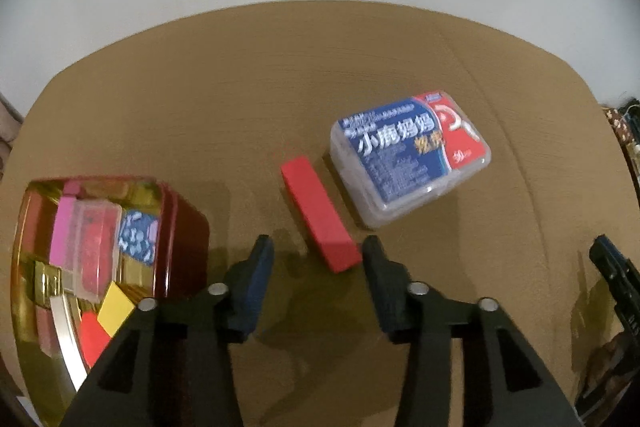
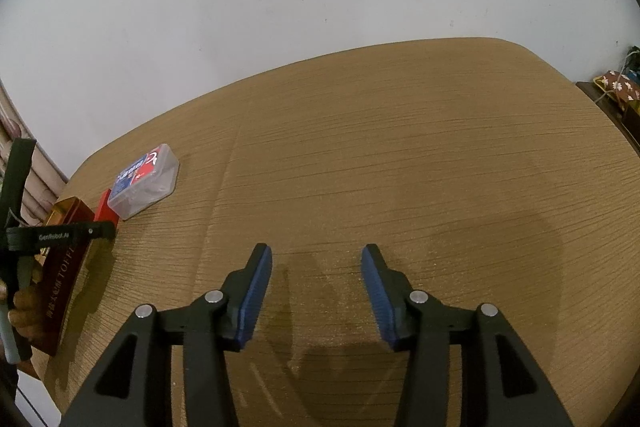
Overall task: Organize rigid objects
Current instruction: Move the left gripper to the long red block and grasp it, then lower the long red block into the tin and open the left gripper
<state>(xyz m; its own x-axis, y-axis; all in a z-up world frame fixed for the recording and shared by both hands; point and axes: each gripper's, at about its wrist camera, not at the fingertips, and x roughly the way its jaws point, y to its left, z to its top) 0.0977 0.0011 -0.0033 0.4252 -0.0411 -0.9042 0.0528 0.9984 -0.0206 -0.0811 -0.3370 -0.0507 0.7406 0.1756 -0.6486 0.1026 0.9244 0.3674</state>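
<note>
**benchrat:** On the brown wood-grain table [image 1: 320,75]: red block [image 1: 318,219] lying flat, long axis running from 11 to 5 o'clock. Near end sitting right by the right-side fingertip of the left gripper [image 1: 318,251], close enough that contact can't be called either way. Not between the pads though. Left jaws parted, nothing clamped.

**tin_fan:** And the clear box?

**benchrat:** Clear plastic box [image 1: 408,155] with the blue and red label, at 1 o'clock from the block, just beside it, lid shut, resting flat. Out at 9 o'clock from the left gripper: red-and-gold tin [image 1: 188,227], open on top, already loaded. Inside: pink block [image 1: 64,227], small clear case [image 1: 96,247] with something red in it, blue-and-white patterned piece [image 1: 138,237], yellow block [image 1: 115,309], another red piece [image 1: 93,341] down by the near rim.

**tin_fan:** Right side doing anything?

**benchrat:** Right gripper [image 2: 316,255] hanging over bare table, jaws apart, nothing between the blue pads [image 2: 256,287]. Way off at 10 o'clock from there: same clear box, red block tucked behind it, tin beside that. Also a hand [image 2: 28,311] at the far left edge wrapped around the handle of the left gripper.
</note>
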